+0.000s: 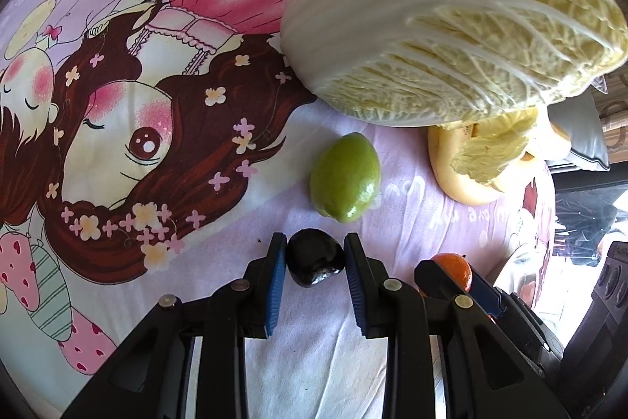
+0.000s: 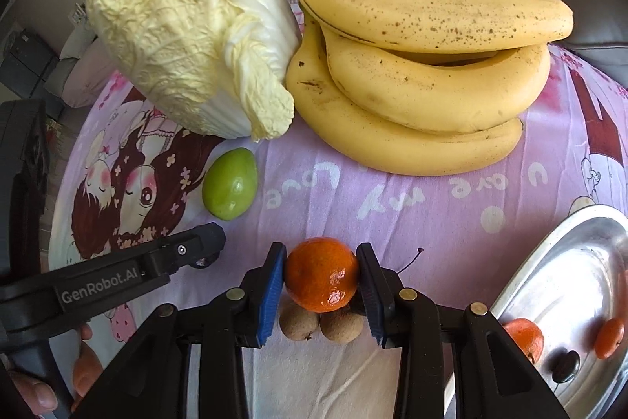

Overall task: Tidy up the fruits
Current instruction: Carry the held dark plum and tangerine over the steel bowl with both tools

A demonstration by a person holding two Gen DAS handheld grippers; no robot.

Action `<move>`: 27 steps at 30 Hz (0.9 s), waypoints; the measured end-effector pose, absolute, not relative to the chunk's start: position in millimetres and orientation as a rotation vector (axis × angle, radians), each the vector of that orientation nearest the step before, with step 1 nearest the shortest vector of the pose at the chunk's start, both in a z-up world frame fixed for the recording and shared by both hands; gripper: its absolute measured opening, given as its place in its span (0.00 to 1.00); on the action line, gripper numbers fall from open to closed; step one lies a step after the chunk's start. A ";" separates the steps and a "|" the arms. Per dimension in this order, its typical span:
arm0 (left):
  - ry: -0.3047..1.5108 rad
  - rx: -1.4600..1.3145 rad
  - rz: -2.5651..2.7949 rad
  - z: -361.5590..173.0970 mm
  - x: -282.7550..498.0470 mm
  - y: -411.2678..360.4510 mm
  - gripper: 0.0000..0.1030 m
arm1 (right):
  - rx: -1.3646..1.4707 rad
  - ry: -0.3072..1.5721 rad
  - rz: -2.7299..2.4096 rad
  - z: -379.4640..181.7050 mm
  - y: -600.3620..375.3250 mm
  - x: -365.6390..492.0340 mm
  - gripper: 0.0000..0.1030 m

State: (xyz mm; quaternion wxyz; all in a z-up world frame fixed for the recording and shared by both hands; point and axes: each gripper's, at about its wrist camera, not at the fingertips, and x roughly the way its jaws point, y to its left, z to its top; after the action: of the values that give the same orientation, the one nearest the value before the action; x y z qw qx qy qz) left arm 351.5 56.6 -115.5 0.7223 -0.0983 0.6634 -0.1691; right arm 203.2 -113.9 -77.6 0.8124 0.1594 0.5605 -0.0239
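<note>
Left view: left gripper (image 1: 316, 258) clamping one dark fruit (image 1: 315, 262) above the cloth (image 1: 333, 340), one lime (image 1: 345, 177) beyond, one cabbage (image 1: 451, 22) behind; right view: right gripper (image 2: 321, 273) clenching one tangerine (image 2: 322, 273) above two longans (image 2: 299, 324), three bananas (image 2: 424, 65) behind, tray (image 2: 569, 262) holding two tangerines.

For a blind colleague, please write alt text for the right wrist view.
The right gripper clamps a small orange mandarin above two brown round fruits on a pink cartoon-print cloth. Behind lie a pale napa cabbage, yellow bananas and a green oval fruit; a silver metal tray sits right.
</note>
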 end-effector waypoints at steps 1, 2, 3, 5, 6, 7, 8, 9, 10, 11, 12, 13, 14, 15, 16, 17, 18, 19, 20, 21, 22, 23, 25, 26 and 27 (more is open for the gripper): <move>1.460 -0.216 -0.378 -112.8 349.5 55.5 0.30 | 0.346 1.189 -0.054 -75.0 -114.4 200.2 0.38; 1.455 -0.216 -0.381 -110.9 348.1 55.0 0.30 | 0.352 1.184 -0.055 -71.6 -117.9 198.8 0.38; 1.448 -0.216 -0.384 -108.0 346.0 54.2 0.30 | 0.359 1.181 -0.059 -69.5 -118.2 195.9 0.38; 1.435 -0.215 -0.391 -102.0 341.9 53.5 0.30 | 0.371 1.177 -0.068 -65.7 -120.6 190.2 0.38; 1.429 -0.215 -0.394 -99.4 339.7 52.7 0.30 | 0.376 1.174 -0.071 -62.6 -124.3 187.3 0.38; 1.424 -0.215 -0.397 -97.3 337.7 52.4 0.30 | 0.381 1.171 -0.072 -60.9 -125.3 184.0 0.38; 1.420 -0.217 -0.400 -95.0 335.5 52.1 0.30 | 0.387 1.169 -0.072 -59.7 -126.8 181.5 0.38; 1.416 -0.218 -0.403 -92.5 333.4 51.7 0.30 | 0.393 1.166 -0.073 -57.9 -127.3 179.1 0.38; 1.413 -0.218 -0.405 -90.7 331.4 51.7 0.30 | 0.397 1.163 -0.074 -56.9 -127.7 176.5 0.38; 1.410 -0.218 -0.407 -89.0 329.2 51.5 0.30 | 0.400 1.160 -0.076 -56.3 -127.7 174.4 0.38; 1.407 -0.218 -0.411 -86.7 325.9 51.3 0.30 | 0.404 1.156 -0.078 -55.0 -128.2 170.5 0.38; 1.407 -0.216 -0.413 -85.2 323.5 51.2 0.30 | 0.407 1.154 -0.080 -54.4 -128.8 167.6 0.38; 1.407 -0.215 -0.416 -83.6 321.0 51.2 0.30 | 0.410 1.153 -0.082 -54.1 -129.4 164.7 0.38; 1.404 -0.212 -0.419 -81.6 318.2 51.2 0.30 | 0.415 1.154 -0.083 -54.9 -129.4 162.5 0.38; 1.402 -0.208 -0.418 -80.3 315.9 51.5 0.30 | 0.420 1.156 -0.083 -55.6 -130.0 160.3 0.38; 1.400 -0.202 -0.416 -79.0 313.1 52.3 0.30 | 0.424 1.158 -0.085 -55.0 -132.0 157.6 0.38; 1.399 -0.196 -0.415 -78.0 310.7 52.1 0.30 | 0.425 1.159 -0.088 -55.4 -132.2 155.6 0.38; 1.399 -0.190 -0.416 -76.6 307.8 51.9 0.30 | 0.424 1.160 -0.091 -55.5 -132.3 154.1 0.38; 1.399 -0.185 -0.418 -74.6 304.6 52.1 0.30 | 0.423 1.161 -0.094 -55.4 -132.1 152.6 0.38; 1.401 -0.179 -0.418 -74.0 302.3 50.9 0.30 | 0.423 1.161 -0.096 -55.1 -132.4 151.5 0.38; 1.402 -0.171 -0.419 -73.2 299.4 49.1 0.30 | 0.422 1.161 -0.097 -54.9 -133.0 150.7 0.38; 1.403 -0.163 -0.420 -73.0 296.8 46.8 0.30 | 0.423 1.160 -0.099 -54.5 -133.7 150.0 0.38; 1.403 -0.147 -0.425 -70.8 290.6 40.3 0.30 | 0.427 1.154 -0.097 -53.8 -135.2 148.6 0.38; 1.402 -0.138 -0.428 -69.1 287.4 36.4 0.30 | 0.430 1.152 -0.097 -53.5 -136.2 147.8 0.38; 1.403 -0.129 -0.432 -69.4 285.1 33.2 0.30 | 0.432 1.148 -0.098 -52.8 -137.4 146.3 0.38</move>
State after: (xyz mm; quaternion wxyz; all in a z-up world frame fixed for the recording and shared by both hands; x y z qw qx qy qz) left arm 285.1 33.2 -69.4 0.7406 -0.0590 0.6398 -0.1968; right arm 146.3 -137.4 -52.8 0.8167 0.2027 0.5383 -0.0458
